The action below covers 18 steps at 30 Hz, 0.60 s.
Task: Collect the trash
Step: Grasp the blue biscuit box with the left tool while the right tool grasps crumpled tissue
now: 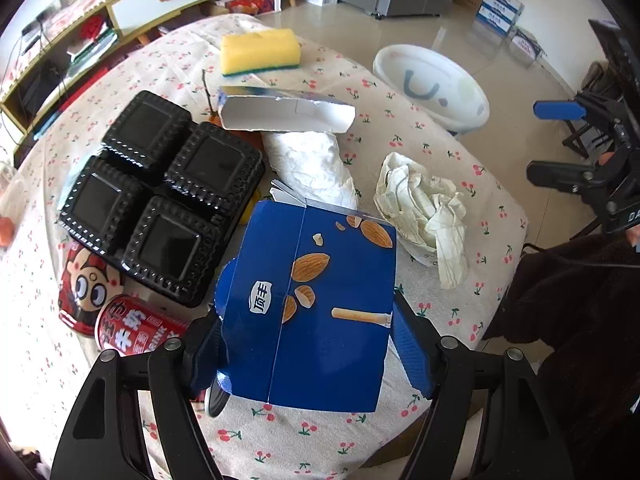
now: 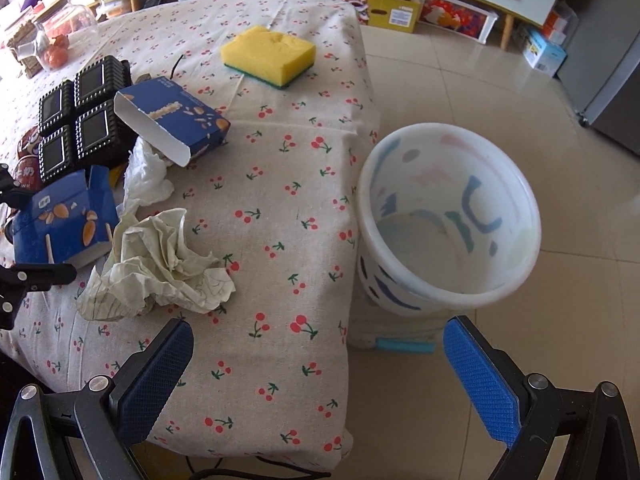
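A blue almond-stick snack box [image 1: 316, 312] lies on the cherry-print tablecloth [image 2: 280, 184], and my left gripper [image 1: 308, 312] is shut on it, one pad against each side. Crumpled paper [image 2: 160, 264] rests just right of the box, with a white tissue wad [image 1: 312, 164] behind it. A second blue box [image 2: 172, 124] lies open-ended and propped up farther back. My right gripper [image 2: 318, 326] hangs open and empty over the table's corner, next to the white trash bin [image 2: 384, 280] on the floor.
A black four-cell plastic tray [image 1: 160, 196] and red drink cans [image 1: 136, 328] lie left of the held box. A yellow sponge [image 2: 268, 56] sits at the table's far side. A glass jar [image 2: 64, 32] stands far left. Shelves and boxes line the back wall.
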Available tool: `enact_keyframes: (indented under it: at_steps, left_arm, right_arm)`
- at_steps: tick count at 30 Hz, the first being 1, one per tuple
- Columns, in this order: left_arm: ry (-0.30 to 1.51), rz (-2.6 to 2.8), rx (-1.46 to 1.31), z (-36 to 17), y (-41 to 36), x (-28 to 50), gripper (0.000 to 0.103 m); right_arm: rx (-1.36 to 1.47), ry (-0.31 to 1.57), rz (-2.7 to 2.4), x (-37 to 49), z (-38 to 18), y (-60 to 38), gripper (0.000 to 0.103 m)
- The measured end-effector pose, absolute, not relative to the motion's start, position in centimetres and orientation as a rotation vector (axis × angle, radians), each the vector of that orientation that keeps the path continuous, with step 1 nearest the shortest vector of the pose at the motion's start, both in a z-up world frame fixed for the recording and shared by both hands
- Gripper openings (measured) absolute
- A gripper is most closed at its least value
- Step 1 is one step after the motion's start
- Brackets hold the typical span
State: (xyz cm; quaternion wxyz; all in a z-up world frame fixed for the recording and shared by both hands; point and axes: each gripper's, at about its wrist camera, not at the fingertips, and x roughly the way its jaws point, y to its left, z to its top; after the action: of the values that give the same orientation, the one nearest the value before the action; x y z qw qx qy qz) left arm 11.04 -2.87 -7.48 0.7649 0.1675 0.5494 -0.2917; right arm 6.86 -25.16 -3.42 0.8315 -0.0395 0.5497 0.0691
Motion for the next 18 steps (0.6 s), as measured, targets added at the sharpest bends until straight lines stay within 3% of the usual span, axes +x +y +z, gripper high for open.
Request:
enact_keyframes:
  at_steps: [15, 18]
  left_arm:
    - [1.099, -0.378, 0.187, -5.5, 2.9, 9.5, 0.077]
    - [1.096, -0.352, 0.168, -5.5, 3.5, 9.6, 0.077]
  right_arm:
    - [-0.068, 1.268, 0.336, 9.3, -6.4, -17.4, 0.103]
    - [-0.04, 1.295, 0.337, 10.1, -7.3, -16.6, 0.094]
